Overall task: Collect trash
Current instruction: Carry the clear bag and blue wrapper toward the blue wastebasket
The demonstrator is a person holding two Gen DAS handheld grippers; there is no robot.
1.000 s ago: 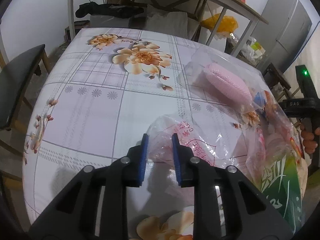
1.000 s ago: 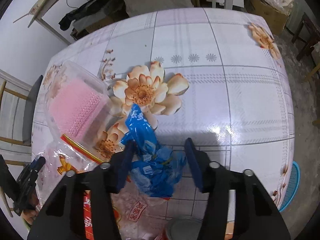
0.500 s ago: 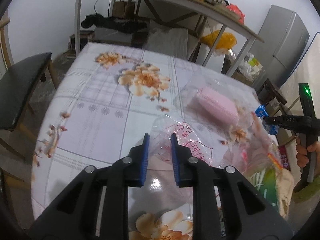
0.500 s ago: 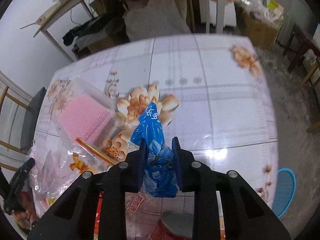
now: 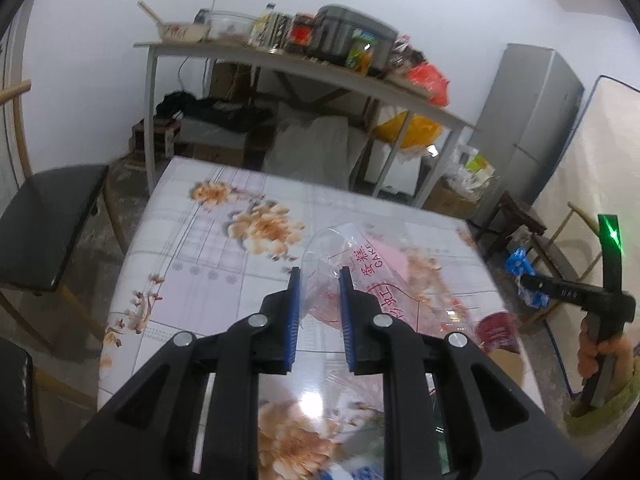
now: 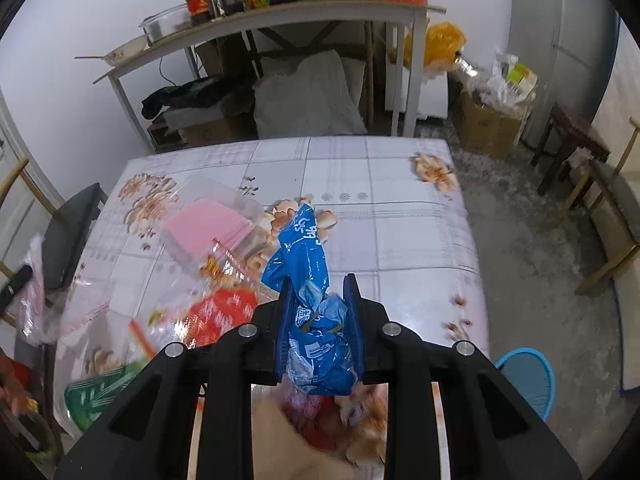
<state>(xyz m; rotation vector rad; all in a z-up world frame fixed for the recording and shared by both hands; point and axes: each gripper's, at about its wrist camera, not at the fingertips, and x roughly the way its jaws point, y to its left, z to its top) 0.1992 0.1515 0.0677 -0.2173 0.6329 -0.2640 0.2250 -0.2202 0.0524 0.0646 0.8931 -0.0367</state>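
Both tools have risen since the earlier frames, and the tabletop now lies further below. My right tool, whose jaws have just been closing, clamps the crumpled blue wrapper, lifted clear above the near edge. My left tool, its jaws narrowing further, pinches the clear printed bag, which trails down toward the near right corner. I judge both pieces are held high to free them from the remaining litter before disposal. Only the right view shows the pink pad in its clear pack near the left edge, with red and green packaging toward the near left corner. Only the left view shows the right tool from outside, gripped by a hand.
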